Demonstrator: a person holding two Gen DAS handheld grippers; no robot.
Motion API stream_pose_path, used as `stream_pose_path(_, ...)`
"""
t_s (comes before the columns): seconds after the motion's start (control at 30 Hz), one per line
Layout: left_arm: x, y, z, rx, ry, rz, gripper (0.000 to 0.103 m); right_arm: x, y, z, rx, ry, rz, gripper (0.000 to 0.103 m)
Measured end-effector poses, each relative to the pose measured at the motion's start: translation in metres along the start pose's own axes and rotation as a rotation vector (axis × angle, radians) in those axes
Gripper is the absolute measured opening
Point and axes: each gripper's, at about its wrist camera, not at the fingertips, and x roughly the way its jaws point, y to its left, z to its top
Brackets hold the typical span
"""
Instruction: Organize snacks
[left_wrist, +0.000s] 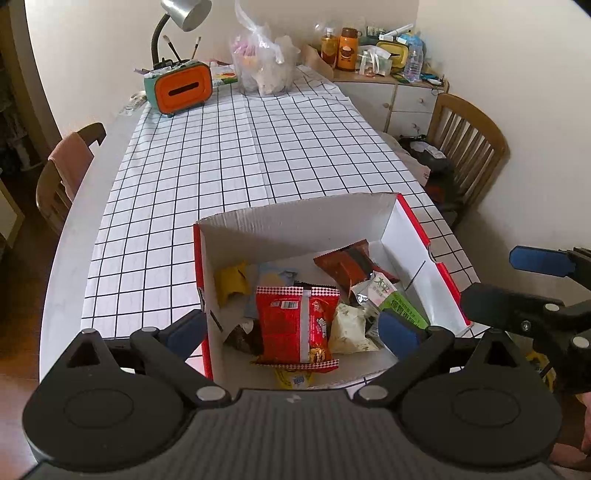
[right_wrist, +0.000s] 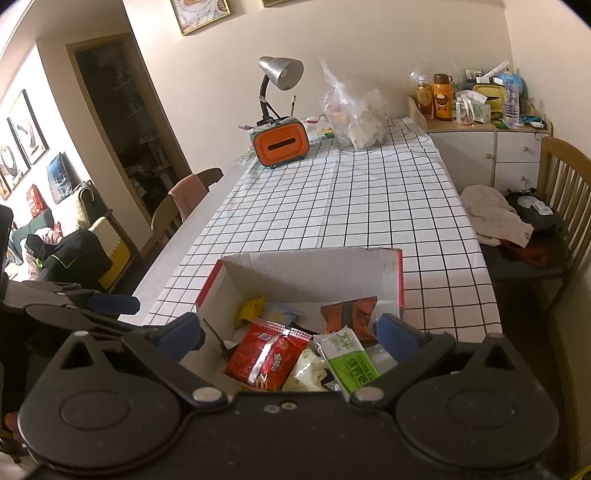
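Both tools spread wide and empty: left gripper (left_wrist: 293, 330) hovering over the near end of the red-edged cardboard box (left_wrist: 295, 218), right gripper (right_wrist: 290, 334) likewise above it from the near right. Snacks already piled inside the box: red noodle packet (left_wrist: 297, 325) in the middle, green-and-white packet (right_wrist: 349, 360) to its right, orange-brown packet (left_wrist: 349, 264) farther back, yellow wrapper (left_wrist: 231, 282) at the far left, pale wrapper (left_wrist: 347, 328) between red and green. No snacks loose on the checked tablecloth (left_wrist: 240, 147) near the box. Risks from here, as judgement: snagging a blue pad on the thin box wall and dragging or tipping it; crushing the noodles with a hard squeeze; knocking the two tools together, being so close.
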Motion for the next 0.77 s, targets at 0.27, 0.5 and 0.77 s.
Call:
stream_pose_path(0.27, 0.002, -0.002, -0.001, 0.003, 0.014, -0.006, 0.1, 0.002, -0.002, -0.001, 0.005, 0.014, -0.004, 0.103)
stream_pose_path(0.5, 0.005, -0.002, 0.0, 0.006, 0.02, -0.012, 0.1, 0.003, -0.003, -0.001, 0.015, 0.019, -0.013, 0.103)
stream_pose_path(0.77, 0.011, 0.0, 0.002, 0.012, 0.029, -0.026, 0.1, 0.007, -0.006, -0.001, 0.029, 0.027, -0.028, 0.103)
